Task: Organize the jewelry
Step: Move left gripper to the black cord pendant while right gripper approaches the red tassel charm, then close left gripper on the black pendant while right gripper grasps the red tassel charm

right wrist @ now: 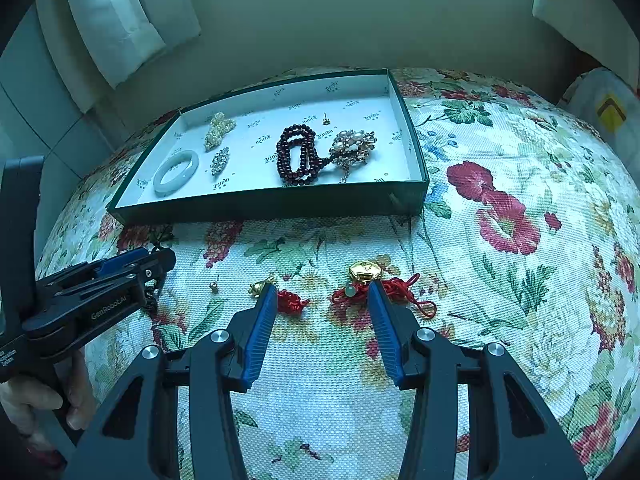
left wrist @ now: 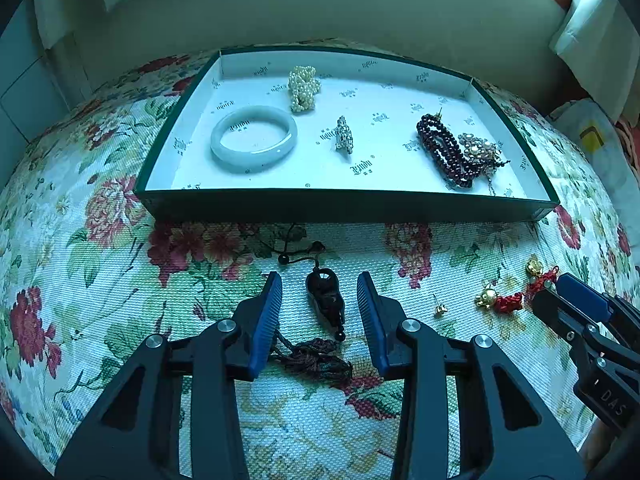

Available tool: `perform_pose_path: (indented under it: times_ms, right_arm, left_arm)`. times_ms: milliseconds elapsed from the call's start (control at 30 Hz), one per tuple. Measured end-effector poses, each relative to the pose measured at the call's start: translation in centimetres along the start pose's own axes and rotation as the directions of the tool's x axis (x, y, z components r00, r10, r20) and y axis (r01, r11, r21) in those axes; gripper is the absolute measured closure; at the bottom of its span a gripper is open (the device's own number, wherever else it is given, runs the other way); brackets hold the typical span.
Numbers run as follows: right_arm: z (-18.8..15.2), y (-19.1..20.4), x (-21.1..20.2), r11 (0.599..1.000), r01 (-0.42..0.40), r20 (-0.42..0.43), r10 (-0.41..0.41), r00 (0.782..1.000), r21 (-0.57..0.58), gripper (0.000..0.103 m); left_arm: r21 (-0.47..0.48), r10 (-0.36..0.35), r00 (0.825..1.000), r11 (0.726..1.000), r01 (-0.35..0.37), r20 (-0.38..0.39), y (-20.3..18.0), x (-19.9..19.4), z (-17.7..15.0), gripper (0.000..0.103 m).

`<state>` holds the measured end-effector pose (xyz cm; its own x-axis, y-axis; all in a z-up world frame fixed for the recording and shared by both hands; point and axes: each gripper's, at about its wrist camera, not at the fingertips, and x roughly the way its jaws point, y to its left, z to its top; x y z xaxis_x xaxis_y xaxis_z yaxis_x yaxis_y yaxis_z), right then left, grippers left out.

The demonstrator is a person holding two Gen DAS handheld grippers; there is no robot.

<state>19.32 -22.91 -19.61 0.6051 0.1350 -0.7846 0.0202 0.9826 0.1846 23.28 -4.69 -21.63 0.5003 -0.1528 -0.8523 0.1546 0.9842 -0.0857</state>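
My left gripper is open, its fingers either side of a black pendant on a dark cord, lying on the floral cloth. My right gripper is open over a red-cord bracelet with gold charms; it also shows in the left wrist view. A small gold stud lies between the two. The green tray behind holds a jade bangle, a pearl cluster, a crystal brooch, dark red beads and a gold brooch.
The floral cloth covers a rounded table. A wall and white curtains stand behind the tray. A bag with a yellow mark sits at the far right. My hand holds the left gripper's handle.
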Motion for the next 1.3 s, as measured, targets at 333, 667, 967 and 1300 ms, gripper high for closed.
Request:
perform_pose_path:
  times_ms: [333,667,967,1300]
  right_arm:
    - [-0.2,0.1,0.4,1.000,-0.003,-0.013,0.003,1.000,0.001,0.056]
    - [-0.1,2.0,0.8,0.998,-0.045,-0.023,0.043,0.999,-0.052,0.061]
    - [0.1,2.7,2.6,0.995,-0.045,-0.049,0.041,0.998,-0.091,0.061]
    - [-0.6,2.5,2.2,0.993,-0.022,-0.047,0.017,0.999,-0.118,0.090]
  left_arm:
    - [0.066,0.013,1.000,0.998,-0.014,0.023,-0.4,-0.1,-0.4,0.084]
    - [0.060,0.023,0.999,0.998,-0.026,0.045,1.1,-2.1,-1.3,0.084]
    - [0.038,0.022,0.999,0.999,-0.023,0.034,2.2,-2.2,-1.7,0.084]
    - [0.030,0.023,0.999,0.999,-0.024,0.031,2.3,-2.3,-1.9,0.084]
